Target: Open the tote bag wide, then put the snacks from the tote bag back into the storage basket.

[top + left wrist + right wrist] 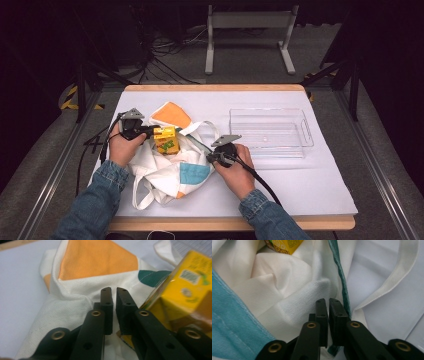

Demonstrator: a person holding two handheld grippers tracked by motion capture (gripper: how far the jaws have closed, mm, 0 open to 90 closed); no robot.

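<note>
One tote bag (167, 172) crumpled on tabletop (310, 185) | one yellow carton (166, 139) resting on bag | one clear tray (270, 134) well apart | left gripper (150, 131) jaws narrow, nothing between, beside carton | right gripper (209, 157) jaws narrow, at bag's edge.

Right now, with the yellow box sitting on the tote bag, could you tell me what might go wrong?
1. The box sits tilted on rumpled bag cloth, so it could tip or slide off.
2. The left tool has only a narrow gap between its jaws and sits beside the box, not around it; moving it could knock the box.
3. The right tool is at the bag's green edge; a pull could jolt the box.
</note>
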